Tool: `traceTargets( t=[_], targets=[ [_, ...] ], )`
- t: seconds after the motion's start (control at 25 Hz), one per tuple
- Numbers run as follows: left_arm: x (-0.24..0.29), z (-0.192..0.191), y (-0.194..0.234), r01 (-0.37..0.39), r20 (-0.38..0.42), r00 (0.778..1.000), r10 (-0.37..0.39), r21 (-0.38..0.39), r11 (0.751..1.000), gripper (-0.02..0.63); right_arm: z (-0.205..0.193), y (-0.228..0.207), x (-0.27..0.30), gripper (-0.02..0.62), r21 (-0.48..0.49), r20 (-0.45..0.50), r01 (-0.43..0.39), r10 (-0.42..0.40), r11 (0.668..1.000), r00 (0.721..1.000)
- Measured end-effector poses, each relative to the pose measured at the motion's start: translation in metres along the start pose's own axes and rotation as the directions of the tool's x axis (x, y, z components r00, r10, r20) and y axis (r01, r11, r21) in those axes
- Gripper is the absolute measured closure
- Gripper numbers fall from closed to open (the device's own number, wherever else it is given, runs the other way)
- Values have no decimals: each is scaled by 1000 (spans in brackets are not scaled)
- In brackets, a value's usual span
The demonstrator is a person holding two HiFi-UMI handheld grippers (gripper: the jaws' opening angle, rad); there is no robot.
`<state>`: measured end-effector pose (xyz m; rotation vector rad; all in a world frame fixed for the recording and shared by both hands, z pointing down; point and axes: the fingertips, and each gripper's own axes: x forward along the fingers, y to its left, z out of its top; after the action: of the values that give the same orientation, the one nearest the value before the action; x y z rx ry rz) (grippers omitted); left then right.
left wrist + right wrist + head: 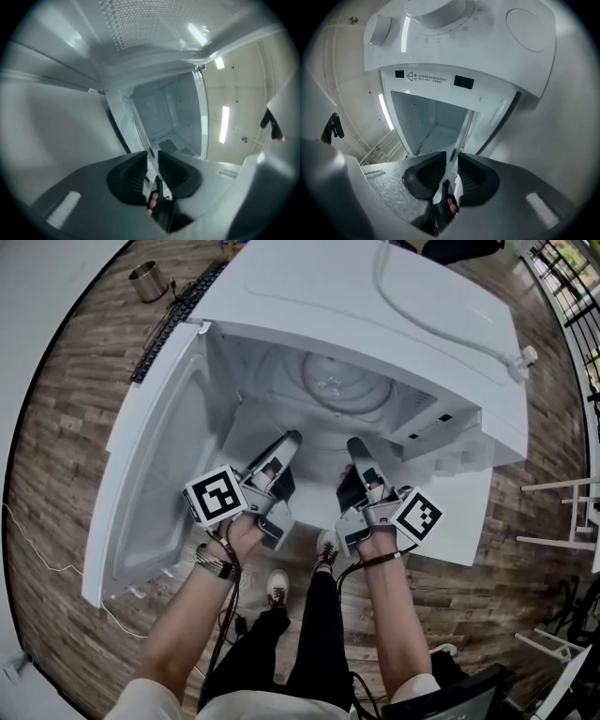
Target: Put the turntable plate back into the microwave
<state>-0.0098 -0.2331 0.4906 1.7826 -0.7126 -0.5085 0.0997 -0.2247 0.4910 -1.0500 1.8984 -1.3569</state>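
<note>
While both tools pointed level into the open microwave [394, 306], the turntable plate [333, 382] lay flat inside, on the floor of the cavity, straight ahead of the two sets of tips and deeper in. The left gripper [291, 439] stood at the mouth on the plate's left and the right gripper [356, 444] on its right, side by side with a bare strip of cavity floor between them. Neither hand was clearly the nearer; each was just short of the near rim, though whether the tips touched the glass could not be told from the head view.

Being round, the plate had no long axis to line up. What counted was that it sat level, face up and roughly centred in the cavity, apparently settled rather than tilted.

Each gripper was rolled onto its side, so its jaws opened up and down. On both, the pads stood narrowly apart with a slim bright gap, and no glass rim could be made out pinched between them, so both looked empty.

The door [155, 456] hung wide open on the left, near the left hand. By this reading the plate was already home, and the next move probably called for drawing both hands straight back out, keeping the left one off the door.
</note>
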Motion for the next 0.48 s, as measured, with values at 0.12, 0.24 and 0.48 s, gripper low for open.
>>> traceTargets(
  t=[0.12,0.24,0.48],
  targets=[
    [4,5,1,2,-14,1000,-1,32,999,522,2,0,4,511,5,-1,-3,3,1000,1000],
    [9,7,1,18,-12,1000,-17,18,1000,520,4,-1,7,512,12,7,-2,2,1000,1000],
    [15,17,7,-4,-13,1000,5,86,996,515,9,-1,15,514,18,22,-3,3,1000,1000]
  ],
)
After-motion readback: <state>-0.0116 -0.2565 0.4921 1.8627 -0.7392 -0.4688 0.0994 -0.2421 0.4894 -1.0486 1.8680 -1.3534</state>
